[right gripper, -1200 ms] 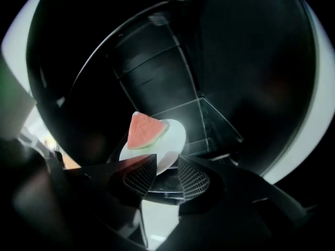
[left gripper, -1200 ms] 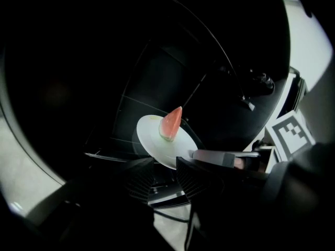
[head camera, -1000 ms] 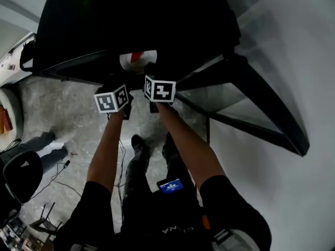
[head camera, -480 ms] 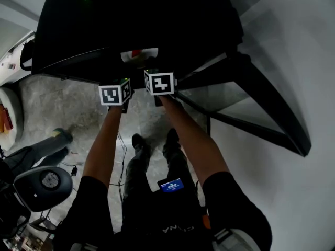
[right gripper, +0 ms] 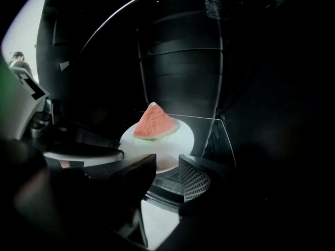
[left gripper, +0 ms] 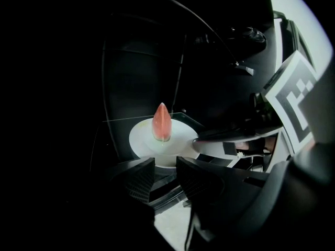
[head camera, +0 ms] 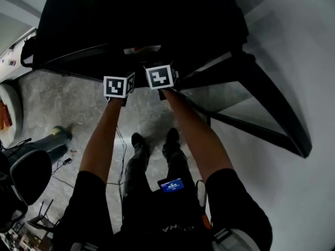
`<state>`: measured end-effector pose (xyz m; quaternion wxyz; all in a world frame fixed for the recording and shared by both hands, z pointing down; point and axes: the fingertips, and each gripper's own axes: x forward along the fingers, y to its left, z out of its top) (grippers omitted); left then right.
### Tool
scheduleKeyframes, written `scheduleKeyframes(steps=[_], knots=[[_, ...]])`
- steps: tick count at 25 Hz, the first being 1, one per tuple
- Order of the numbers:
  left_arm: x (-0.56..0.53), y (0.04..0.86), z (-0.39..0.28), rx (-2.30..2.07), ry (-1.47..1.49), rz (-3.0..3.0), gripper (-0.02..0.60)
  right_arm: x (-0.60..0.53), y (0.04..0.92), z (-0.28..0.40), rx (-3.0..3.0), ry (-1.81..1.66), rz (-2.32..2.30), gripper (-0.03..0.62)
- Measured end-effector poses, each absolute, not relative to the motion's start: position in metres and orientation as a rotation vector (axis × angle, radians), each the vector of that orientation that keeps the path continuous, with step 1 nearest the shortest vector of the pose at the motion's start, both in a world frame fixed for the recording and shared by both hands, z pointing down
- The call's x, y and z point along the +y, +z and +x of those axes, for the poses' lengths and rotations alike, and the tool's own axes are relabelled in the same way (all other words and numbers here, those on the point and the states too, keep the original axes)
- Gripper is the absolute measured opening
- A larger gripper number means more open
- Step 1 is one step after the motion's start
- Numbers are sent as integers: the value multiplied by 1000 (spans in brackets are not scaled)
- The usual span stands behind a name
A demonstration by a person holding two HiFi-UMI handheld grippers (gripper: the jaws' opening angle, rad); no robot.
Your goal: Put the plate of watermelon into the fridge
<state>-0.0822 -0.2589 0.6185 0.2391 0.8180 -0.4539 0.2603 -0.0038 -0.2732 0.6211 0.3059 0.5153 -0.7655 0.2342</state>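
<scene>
1. The left claw [left gripper: 165,163] is spread. In its gap we see only the front edge of the glass shelf [left gripper: 112,132], and its tips stand just before the plate [left gripper: 141,140]. We cannot tell if they touch the rim.
2. The plate lies on this shelf inside the fridge [head camera: 141,14]. The watermelon slice [left gripper: 162,122] stands on it. From the left gripper view the slice shows only as a narrow wedge, and from the right gripper view its broad red face shows.
3. The right claw [right gripper: 167,163] is also spread, with nothing between its tips. The plate rim is just beyond them.
4. In the head view only a thin sliver of the plate shows above the two marker cubes [head camera: 119,86], and both claws are hidden under them.
5. The inside of the fridge is almost black, so we can hardly make out its walls.
</scene>
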Motion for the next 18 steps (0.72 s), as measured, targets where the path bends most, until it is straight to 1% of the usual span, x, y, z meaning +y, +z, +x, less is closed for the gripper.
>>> scheduleKeyframes(steps=[5,6,7,11,15,18], knots=[[-243,607,-65,-1233,749,2264,122,-258,609,13,-2035,583,1365,121],[-239,602,-60,-1242,763,2287,146,-255,603,17,-2054,547,1372,118],[-236,595,-59,-1256,766,2316,155,-253,595,16,-2083,508,1375,117],[-237,578,-70,-1282,681,2381,153,-255,578,-12,-2171,466,1335,117],[-230,562,-81,-1327,677,2410,149,-246,564,-30,-2232,503,1278,117],[-213,522,-73,-1312,522,2504,104,-223,544,-33,-2285,535,1230,117]])
